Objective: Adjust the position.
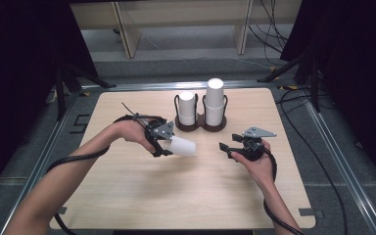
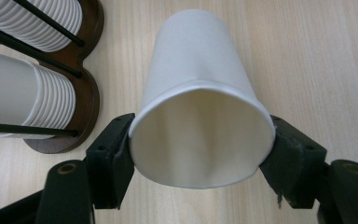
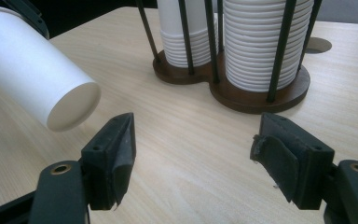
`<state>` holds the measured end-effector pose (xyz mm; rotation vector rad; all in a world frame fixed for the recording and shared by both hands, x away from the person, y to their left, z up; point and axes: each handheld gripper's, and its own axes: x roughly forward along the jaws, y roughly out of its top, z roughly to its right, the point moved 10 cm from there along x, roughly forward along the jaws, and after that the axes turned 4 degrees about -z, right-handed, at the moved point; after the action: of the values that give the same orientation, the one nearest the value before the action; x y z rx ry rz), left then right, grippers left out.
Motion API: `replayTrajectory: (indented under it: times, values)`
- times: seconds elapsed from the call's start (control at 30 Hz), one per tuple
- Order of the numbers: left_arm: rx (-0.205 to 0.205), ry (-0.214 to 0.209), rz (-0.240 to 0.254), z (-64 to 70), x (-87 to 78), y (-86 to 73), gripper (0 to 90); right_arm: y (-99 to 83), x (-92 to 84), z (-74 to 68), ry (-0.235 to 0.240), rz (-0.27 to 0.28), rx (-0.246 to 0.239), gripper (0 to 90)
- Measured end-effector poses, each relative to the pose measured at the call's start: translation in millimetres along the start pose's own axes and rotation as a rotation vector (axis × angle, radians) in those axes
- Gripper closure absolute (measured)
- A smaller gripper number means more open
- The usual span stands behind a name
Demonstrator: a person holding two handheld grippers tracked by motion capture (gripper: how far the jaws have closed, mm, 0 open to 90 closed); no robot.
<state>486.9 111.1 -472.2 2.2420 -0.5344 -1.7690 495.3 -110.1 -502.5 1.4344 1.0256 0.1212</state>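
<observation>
The left gripper (image 1: 162, 142) is clamped on a paper cup (image 1: 182, 146) at its rim, holding it over the table (image 1: 127, 196), in front of the cup rack (image 1: 200, 125). The rim already looks bent (squashed a bit flat), so I think a harder squeeze could crush the cup, or it could slip out and roll. The cup lies on its side, its long way level, bottom toward the right gripper (image 1: 232, 147), whose jaws are apart and hold nothing
</observation>
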Motion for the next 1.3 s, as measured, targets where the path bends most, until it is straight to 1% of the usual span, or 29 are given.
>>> replayTrajectory:
  times: [0.03, 0.07, 0.17, 0.23, 0.3, 0.33, 0.37, 0.4, 0.43, 0.53, 0.63, 0.67, 0.7, 0.73, 0.8, 0.83, 0.87, 0.9, 0.97, 1.0, 1.03, 1.07, 1.1, 1.13, 1.17, 1.2, 1.23, 1.27, 1.3]
  values:
    - [0.008, -0.003, -0.010, 0.0, -0.6, -0.1, 31.2, 0.9, 0.3, 1.4, -0.007, 0.006, -0.024, 29.1]
    - [0.010, -0.004, -0.014, 0.1, -1.0, 0.0, 31.2, 1.9, 2.1, -1.0, 0.012, 0.016, -0.022, 29.2]
    - [0.023, -0.008, -0.031, -0.2, -2.5, 1.1, 31.3, 0.8, 1.8, -2.3, 0.010, 0.002, -0.022, 29.1]
    - [0.034, -0.011, -0.044, -0.1, -3.4, 1.7, 31.2, 0.6, 1.1, -1.5, 0.002, -0.008, -0.047, 29.2]
    - [0.042, -0.008, -0.063, -0.9, -4.0, 2.0, 31.2, 0.7, 2.0, -4.7, 0.014, -0.012, -0.047, 29.2]
    - [0.048, -0.008, -0.070, -1.3, -4.3, 2.1, 31.2, 1.5, 2.4, -5.2, 0.018, -0.008, -0.062, 29.2]
    - [0.047, -0.008, -0.072, -1.4, -4.2, 2.6, 31.2, 0.0, 1.8, -8.6, 0.024, -0.022, -0.024, 29.2]
    - [0.051, -0.006, -0.077, -1.7, -4.6, 3.0, 31.2, 1.5, 2.3, -6.5, 0.015, -0.013, -0.056, 29.0]
    - [0.056, -0.004, -0.082, -2.2, -4.7, 3.3, 31.2, 1.9, 2.3, -6.2, 0.007, -0.013, -0.062, 28.9]
    - [0.046, -0.009, -0.090, -0.8, -4.1, 3.8, 31.2, 2.2, 3.9, -12.4, 0.033, -0.010, -0.038, 28.9]
    - [0.050, -0.014, -0.110, -1.3, -4.3, 2.8, 31.2, 4.0, 5.0, -12.2, 0.039, -0.003, -0.070, 28.9]
    - [0.049, -0.017, -0.113, -1.1, -4.2, 2.7, 31.2, 3.4, 3.6, -11.3, 0.024, -0.015, -0.077, 28.9]
    - [0.064, -0.021, -0.130, -1.7, -4.8, 1.6, 31.2, 2.3, 3.2, -13.0, 0.024, -0.025, -0.061, 28.9]
    - [0.077, -0.023, -0.145, -2.5, -5.3, 0.8, 31.2, 2.6, 4.3, -13.4, 0.031, -0.022, -0.076, 28.9]
    - [0.068, -0.027, -0.141, -1.2, -4.5, 1.8, 31.2, 3.3, 4.8, -13.8, 0.022, -0.021, -0.103, 28.9]
    - [0.100, -0.030, -0.171, -3.0, -6.2, 0.1, 31.2, 3.1, 5.2, -16.0, 0.033, -0.024, -0.100, 28.9]
    - [0.104, -0.033, -0.174, -2.8, -6.3, 0.5, 31.2, 2.6, 6.0, -18.2, 0.046, -0.031, -0.104, 28.9]
    - [0.077, -0.035, -0.155, -0.6, -4.9, 2.6, 31.2, 2.4, 5.9, -19.0, 0.045, -0.037, -0.111, 28.9]
    - [0.115, -0.041, -0.189, -2.5, -7.1, 1.6, 31.2, 4.4, 8.7, -22.2, 0.058, -0.022, -0.121, 28.9]
    - [0.116, -0.042, -0.191, -2.2, -7.2, 1.7, 31.2, 4.1, 7.6, -21.8, 0.042, -0.034, -0.126, 28.9]
    - [0.096, -0.043, -0.177, -0.6, -5.9, 3.4, 31.2, 4.4, 8.1, -23.3, 0.048, -0.034, -0.125, 28.9]
    - [0.112, -0.047, -0.194, -1.5, -6.8, 2.6, 31.2, 5.1, 8.7, -25.2, 0.057, -0.036, -0.135, 28.9]
    - [0.115, -0.049, -0.201, -1.3, -6.9, 2.5, 31.2, 5.9, 8.8, -25.5, 0.049, -0.034, -0.144, 28.9]
    - [0.136, -0.053, -0.223, -2.1, -7.8, 1.3, 31.2, 6.7, 9.2, -26.6, 0.046, -0.033, -0.151, 28.9]
    - [0.135, -0.055, -0.226, -1.6, -7.6, 1.4, 31.2, 7.9, 11.1, -31.9, 0.077, -0.026, -0.150, 28.9]
    - [0.139, -0.057, -0.228, -1.3, -7.5, 1.6, 31.2, 8.3, 10.4, -30.4, 0.056, -0.036, -0.177, 28.8]
    - [0.114, -0.062, -0.212, 1.3, -5.8, 3.4, 31.2, 8.8, 10.9, -31.7, 0.060, -0.037, -0.180, 28.8]
    - [0.122, -0.063, -0.223, 0.8, -6.3, 3.0, 31.2, 10.6, 12.5, -33.2, 0.068, -0.025, -0.190, 28.8]
    - [0.148, -0.063, -0.249, -1.1, -7.7, 1.4, 31.2, 10.2, 12.4, -33.7, 0.063, -0.034, -0.182, 28.7]
